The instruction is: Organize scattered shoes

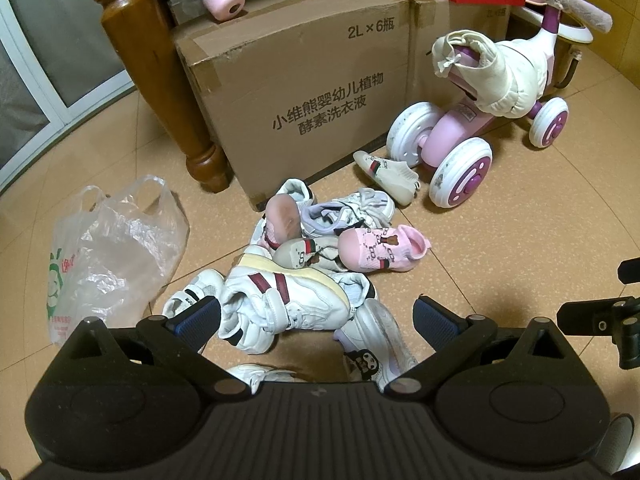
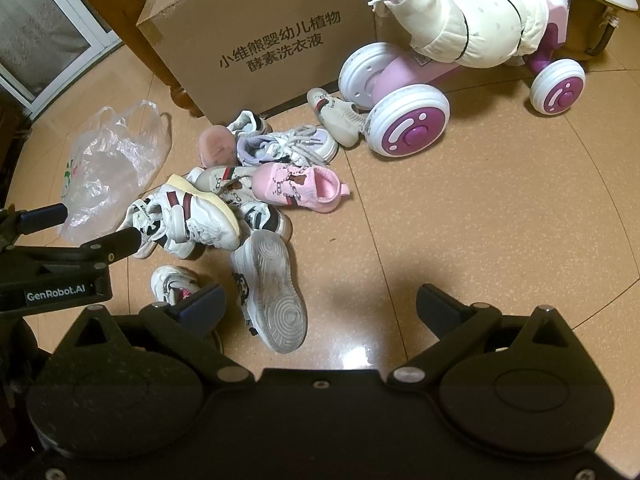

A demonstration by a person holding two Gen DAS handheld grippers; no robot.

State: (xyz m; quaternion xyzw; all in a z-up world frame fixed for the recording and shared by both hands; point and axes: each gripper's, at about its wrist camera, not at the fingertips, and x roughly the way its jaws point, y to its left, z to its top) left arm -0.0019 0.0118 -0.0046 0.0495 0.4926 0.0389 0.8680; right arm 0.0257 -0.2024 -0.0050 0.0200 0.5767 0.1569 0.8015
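We see the shoe pile [image 2: 236,200] hemmed in on its far side by the cardboard box [image 1: 304,92], with the wooden furniture leg [image 1: 160,92] beside the box and a crumpled plastic bag [image 1: 116,256] just left of the pile. Right of the box, the pink ride-on toy [image 2: 452,80] stands with a beige baby shoe [image 2: 338,116] wedged against its front wheel. Right of the pile the tiled floor [image 2: 480,220] lies bare, giving us open passage. The overturned white sneaker [image 2: 272,292] juts out on the pile's near side.
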